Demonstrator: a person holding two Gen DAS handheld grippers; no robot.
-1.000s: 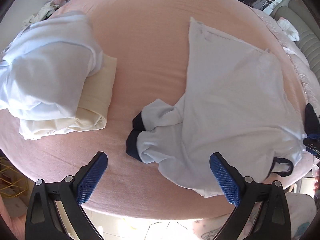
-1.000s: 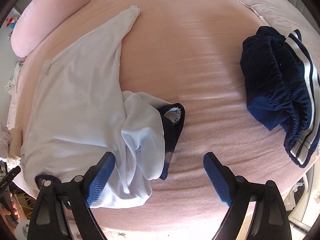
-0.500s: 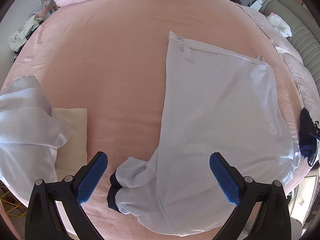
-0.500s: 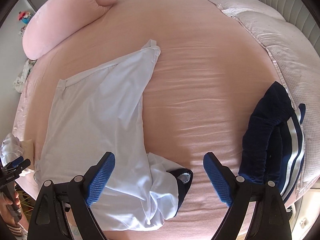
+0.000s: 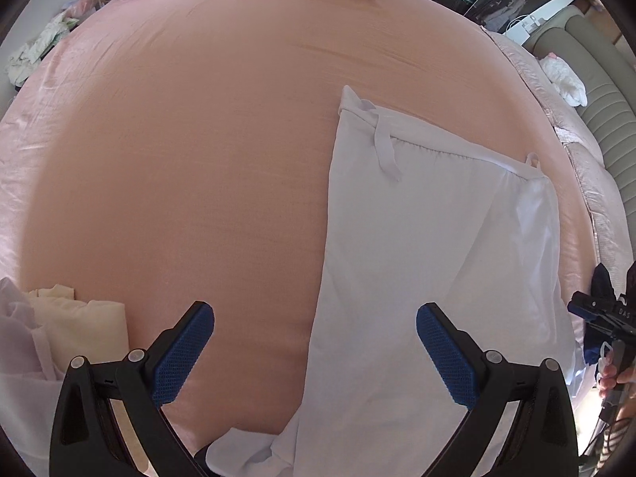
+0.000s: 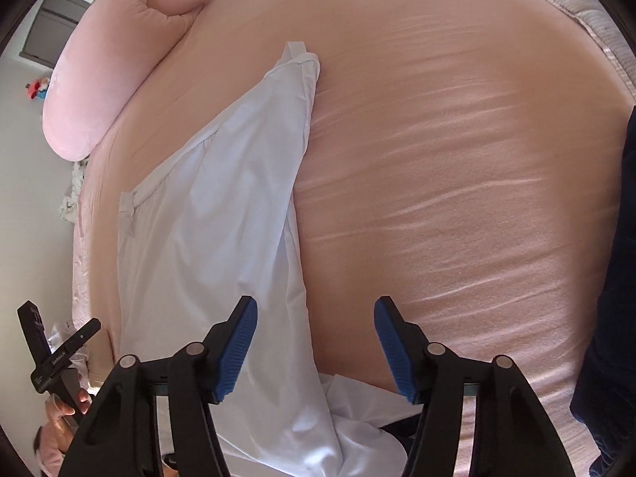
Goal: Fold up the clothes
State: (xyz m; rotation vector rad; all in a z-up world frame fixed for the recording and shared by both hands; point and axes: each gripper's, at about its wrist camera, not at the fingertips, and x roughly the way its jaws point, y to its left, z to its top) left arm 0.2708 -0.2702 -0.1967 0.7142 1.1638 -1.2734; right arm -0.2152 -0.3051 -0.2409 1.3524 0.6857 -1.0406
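Pink, finely ribbed sheet covers the bed (image 5: 222,151), smooth in the left wrist view and lined with shallow wrinkles in the right wrist view. On it lies the white garment (image 5: 429,254), thin smooth cloth spread nearly flat, with a gathered hem at its far edge, a loose tie strip and a small loop at the far corners. Its near end is bunched into soft folds with a dark trim showing beneath.

Both tools have black arms and blue dimpled pads. The left gripper (image 5: 316,351) hangs with its jaws released and wide, one pad above the bare sheet, the other above the garment's left edge. The right gripper (image 6: 316,348) has just been narrowing its jaws; they remain apart, gripping nothing, straddling the garment's right edge.

A cream folded cloth (image 5: 83,326) sits at the bed's left edge beside a pale crumpled piece. A plump pink pillow (image 6: 107,79) lies at the far side. A dark navy garment (image 6: 612,278) fills the right margin. Wide bare sheet lies open on either side of the white garment. White letters on the far tool's black clip are too small to read.
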